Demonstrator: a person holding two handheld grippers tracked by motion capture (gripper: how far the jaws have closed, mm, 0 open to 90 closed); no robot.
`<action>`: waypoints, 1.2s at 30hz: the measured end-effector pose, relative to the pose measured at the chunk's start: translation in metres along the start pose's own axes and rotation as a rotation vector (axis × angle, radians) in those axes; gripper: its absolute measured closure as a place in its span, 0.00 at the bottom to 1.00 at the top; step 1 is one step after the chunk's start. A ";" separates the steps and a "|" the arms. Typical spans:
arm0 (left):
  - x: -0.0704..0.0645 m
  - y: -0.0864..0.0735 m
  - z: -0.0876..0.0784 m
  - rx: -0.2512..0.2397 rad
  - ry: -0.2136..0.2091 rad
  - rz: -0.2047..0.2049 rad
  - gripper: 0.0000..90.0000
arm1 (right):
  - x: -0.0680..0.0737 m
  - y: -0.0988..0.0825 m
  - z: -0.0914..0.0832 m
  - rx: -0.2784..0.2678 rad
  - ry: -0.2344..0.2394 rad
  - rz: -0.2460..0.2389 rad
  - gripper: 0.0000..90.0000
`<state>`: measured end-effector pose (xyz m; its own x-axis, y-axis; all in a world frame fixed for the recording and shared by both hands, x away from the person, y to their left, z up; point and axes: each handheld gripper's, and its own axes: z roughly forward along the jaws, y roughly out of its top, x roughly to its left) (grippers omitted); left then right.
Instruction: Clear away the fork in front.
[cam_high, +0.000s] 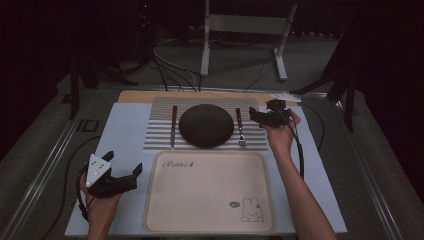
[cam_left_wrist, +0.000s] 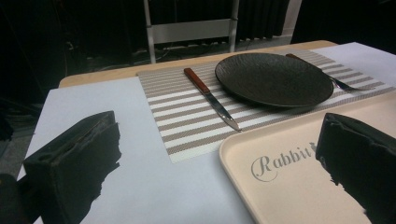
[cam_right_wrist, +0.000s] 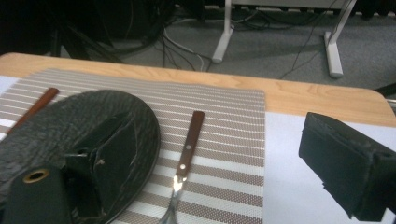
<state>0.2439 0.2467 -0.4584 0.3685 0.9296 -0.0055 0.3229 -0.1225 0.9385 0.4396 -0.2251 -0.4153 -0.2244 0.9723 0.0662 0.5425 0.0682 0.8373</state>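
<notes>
open right gripper (cam_right_wrist: 224, 172) straddles the fork (cam_right_wrist: 187, 154) (wooden handle) beside the dark plate (cam_right_wrist: 70, 126).

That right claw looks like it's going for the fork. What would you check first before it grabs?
1. Right claw open: ok, jaws stand apart.
2. Fork between the jaws: ok in the right gripper view.
3. Fork handle free of the plate: ok, a gap shows.
4. Claw low enough to grip: cannot tell.
5. Left claw out of the way: ok, open beside the tray.
6. Tray bare for putting things down: ok.
</notes>
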 end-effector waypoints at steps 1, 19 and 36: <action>0.000 0.000 0.000 0.000 0.000 0.000 0.00 | 0.000 -0.001 0.003 0.006 0.000 0.004 0.12; 0.000 0.000 -0.001 -0.006 -0.004 -0.005 0.00 | 0.009 -0.012 0.048 0.068 0.019 0.052 0.13; 0.001 0.000 -0.003 -0.013 -0.007 -0.015 0.00 | 0.012 -0.026 0.077 0.135 -0.017 0.033 0.16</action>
<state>0.2419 0.2483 -0.4576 0.3693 0.9290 -0.0221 0.3175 -0.1038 0.9426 0.4852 -0.1977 -0.4781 -0.1916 0.9780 0.0822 0.6535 0.0647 0.7541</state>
